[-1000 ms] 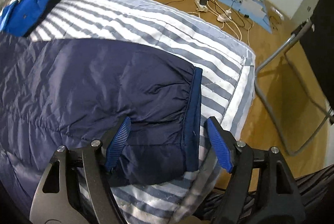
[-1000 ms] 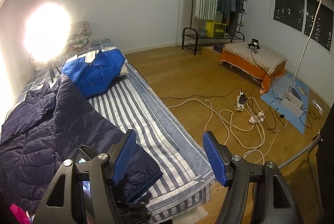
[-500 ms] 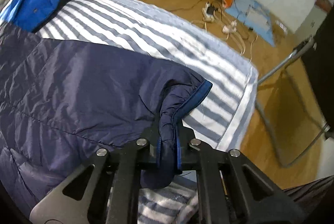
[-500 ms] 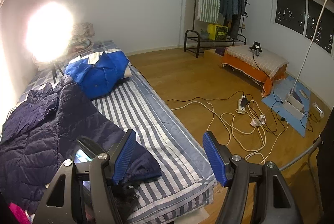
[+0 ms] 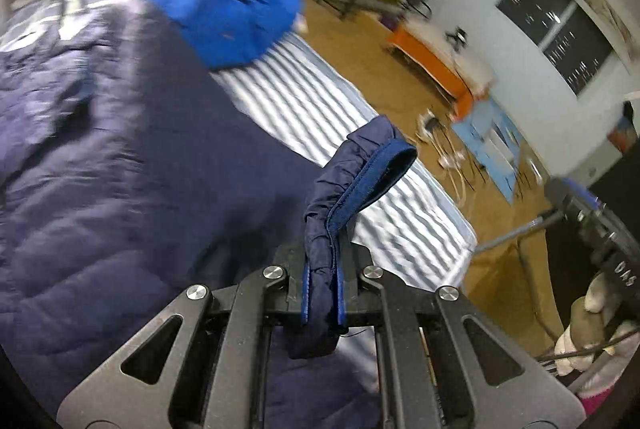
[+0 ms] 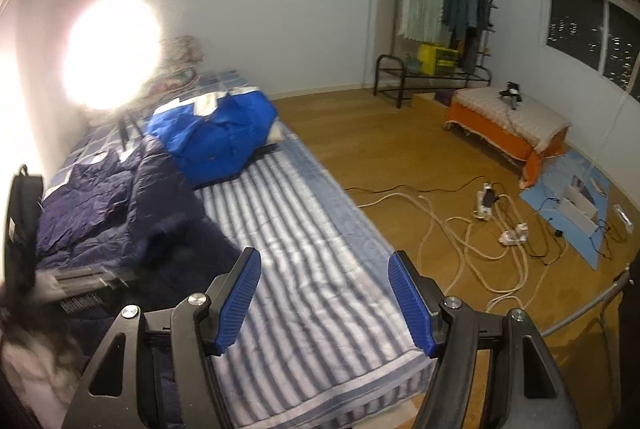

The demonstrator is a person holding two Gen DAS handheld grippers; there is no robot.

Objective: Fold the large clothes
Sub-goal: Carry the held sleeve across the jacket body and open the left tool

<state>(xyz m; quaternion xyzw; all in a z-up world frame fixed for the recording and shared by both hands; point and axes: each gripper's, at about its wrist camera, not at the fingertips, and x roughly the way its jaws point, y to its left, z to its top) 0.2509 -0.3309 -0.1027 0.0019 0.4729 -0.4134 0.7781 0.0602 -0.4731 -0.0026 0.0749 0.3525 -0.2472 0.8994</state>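
A navy quilted jacket [image 5: 120, 157] lies spread on the striped bed [image 5: 332, 117]. My left gripper [image 5: 322, 281] is shut on the jacket's sleeve cuff [image 5: 360, 173], which has a blue trim, and holds it lifted off the bed. In the right wrist view the jacket [image 6: 120, 213] lies on the left half of the bed [image 6: 304, 229]. My right gripper [image 6: 326, 299] is open and empty above the bed's near end, to the right of the jacket. The left gripper shows blurred at the left edge [image 6: 80, 289].
A bright blue jacket [image 6: 216, 137] lies bunched further up the bed. A bright lamp [image 6: 112, 49] stands by the wall. Cables and power strips [image 6: 492, 221] lie on the wooden floor. An orange-skirted low bed [image 6: 512, 121] and a clothes rack [image 6: 444, 29] stand at the far right.
My left gripper closed on the sleeve cuff, then lifted it and swung it up and back over the jacket. My right gripper stayed open and hardly moved.
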